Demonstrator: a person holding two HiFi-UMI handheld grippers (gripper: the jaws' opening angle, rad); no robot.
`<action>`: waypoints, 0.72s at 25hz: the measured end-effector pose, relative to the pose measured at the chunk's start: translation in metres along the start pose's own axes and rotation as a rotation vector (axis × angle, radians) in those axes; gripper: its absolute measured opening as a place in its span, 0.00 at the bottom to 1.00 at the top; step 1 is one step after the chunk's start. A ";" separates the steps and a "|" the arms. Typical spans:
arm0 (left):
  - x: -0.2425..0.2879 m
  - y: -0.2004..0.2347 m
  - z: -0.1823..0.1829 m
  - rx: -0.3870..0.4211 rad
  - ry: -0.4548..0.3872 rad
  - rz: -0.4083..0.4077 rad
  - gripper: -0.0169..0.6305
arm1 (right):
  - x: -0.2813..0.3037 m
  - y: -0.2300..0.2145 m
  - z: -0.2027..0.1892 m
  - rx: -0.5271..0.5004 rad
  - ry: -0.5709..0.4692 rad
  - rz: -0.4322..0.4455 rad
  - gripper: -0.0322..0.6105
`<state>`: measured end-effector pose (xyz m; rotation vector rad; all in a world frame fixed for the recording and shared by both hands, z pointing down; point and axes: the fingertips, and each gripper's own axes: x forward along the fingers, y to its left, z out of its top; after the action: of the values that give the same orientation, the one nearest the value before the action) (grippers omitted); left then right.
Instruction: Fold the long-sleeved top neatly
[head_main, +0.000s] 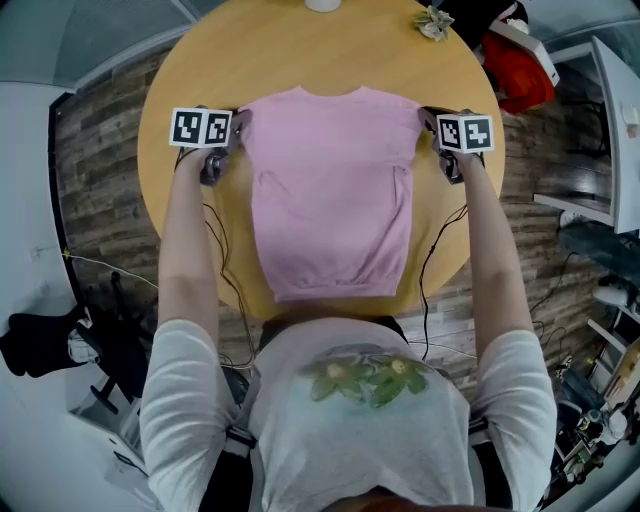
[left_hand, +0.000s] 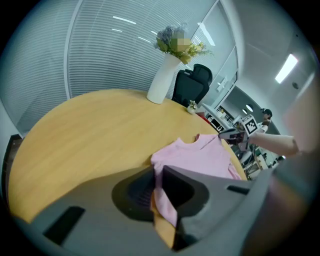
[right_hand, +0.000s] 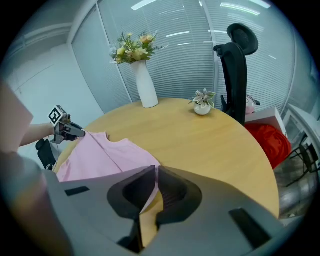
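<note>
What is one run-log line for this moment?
left tongs: shut on pink top, shoulder corner | right tongs: shut on other shoulder corner | top: mostly flat on round table

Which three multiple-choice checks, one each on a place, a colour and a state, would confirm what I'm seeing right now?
1. Where does the left gripper hold the pink top?
A) the bottom edge
B) a shoulder corner
C) the middle of the neckline

2. What colour is the vase on the round table?
A) white
B) black
C) red

3. How do the jaws of the right gripper stand?
A) wide apart and empty
B) closed on nothing
C) closed on the top's fabric

Answers:
1 B: the head view shows it at the top's shoulder corner, at the end far from the person.
2 A: both gripper views show a white vase.
3 C: the right gripper view shows pink fabric pinched between the closed jaws.
</note>
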<state>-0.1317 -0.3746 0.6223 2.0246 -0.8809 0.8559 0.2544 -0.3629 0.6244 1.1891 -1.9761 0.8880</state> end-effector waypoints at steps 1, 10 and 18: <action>-0.003 -0.001 0.000 -0.007 -0.006 0.008 0.09 | -0.003 0.002 0.000 -0.001 -0.009 0.000 0.11; -0.052 -0.062 -0.013 0.089 -0.129 0.225 0.22 | -0.022 0.004 0.006 0.078 -0.119 -0.045 0.11; -0.037 -0.260 -0.111 0.108 -0.152 0.112 0.23 | -0.040 0.006 -0.014 0.166 -0.157 -0.024 0.11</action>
<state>0.0260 -0.1479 0.5520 2.1729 -1.0609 0.8341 0.2665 -0.3309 0.5983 1.4126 -2.0382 0.9884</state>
